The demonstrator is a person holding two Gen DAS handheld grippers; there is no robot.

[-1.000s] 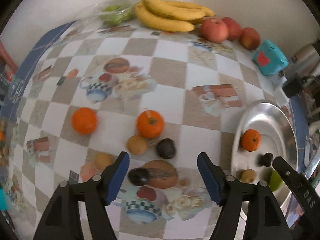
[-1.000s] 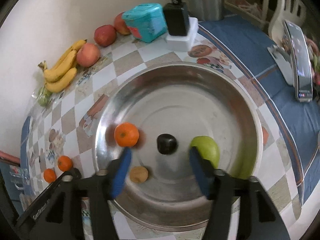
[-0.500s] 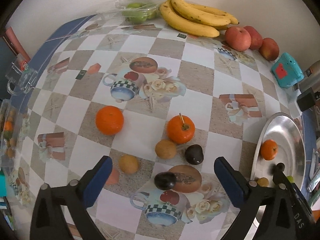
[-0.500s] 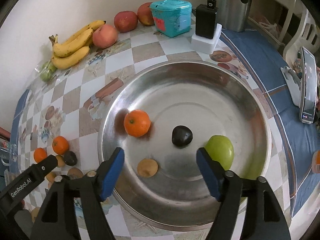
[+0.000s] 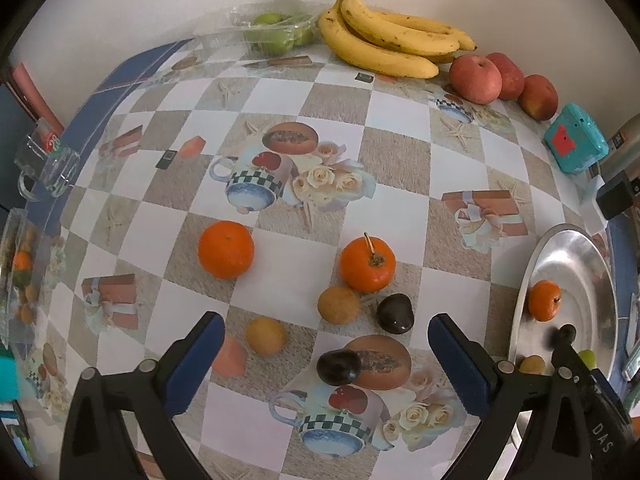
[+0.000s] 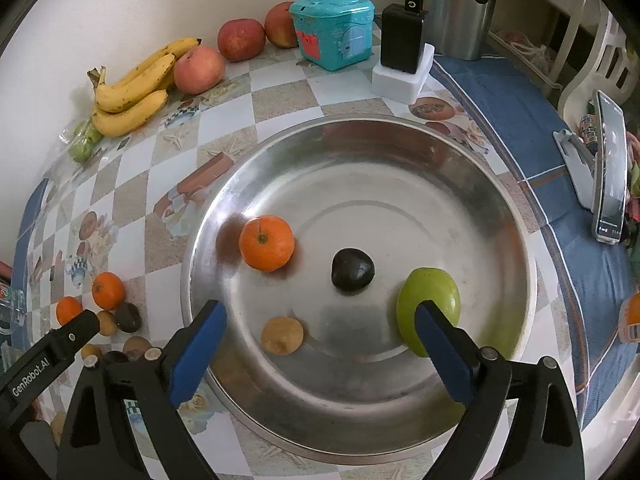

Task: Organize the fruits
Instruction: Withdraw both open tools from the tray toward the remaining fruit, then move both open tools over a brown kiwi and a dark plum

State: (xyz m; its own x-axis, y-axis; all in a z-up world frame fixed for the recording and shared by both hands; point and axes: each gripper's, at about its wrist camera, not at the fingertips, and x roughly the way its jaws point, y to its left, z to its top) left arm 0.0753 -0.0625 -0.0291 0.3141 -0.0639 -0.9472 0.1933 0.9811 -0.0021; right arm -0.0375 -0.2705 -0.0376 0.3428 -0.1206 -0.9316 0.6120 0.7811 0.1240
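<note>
**Operator:** Report tool state and fruit positions.

**Inspector:** The left gripper (image 5: 322,354) stands spread wide, its jaws having just been opening, and grips nothing. A dark plum (image 5: 338,367) lies on the table between its fingers, untouched. Beyond it lie a second dark plum (image 5: 395,313), two small tan fruits (image 5: 338,304), (image 5: 265,336) and two loose oranges (image 5: 367,265), (image 5: 226,249). The right gripper (image 6: 318,340) is also spread, its jaws having just been opening, and empty over the steel tray (image 6: 516,248). The tray holds an orange (image 6: 267,243), a dark plum (image 6: 353,269), a tan fruit (image 6: 282,335) and a green apple (image 6: 428,310).

**Operator:** Hazards from here?

**Inspector:** Probably three. First, round fruit can roll off the pads if the left gripper closes off-centre. Second, the loose plum sits near the tan fruit, so a wide approach may knock the neighbours. Third, the green apple lies just beside the right finger; a careless withdrawal could nudge it. The two grippers also work close together at the tray's left rim.

**Operator:** Surface and room?

**Inspector:** A glossy checked tablecloth (image 5: 404,100) printed with cups and roses covers the table, likely slippery. Bananas (image 5: 392,46), red apples (image 5: 475,79) and a teal box (image 6: 332,30) line the far wall. A charger (image 6: 402,38) and a metal kettle stand far right; a phone (image 6: 610,168) rests on a stand at right.
</note>
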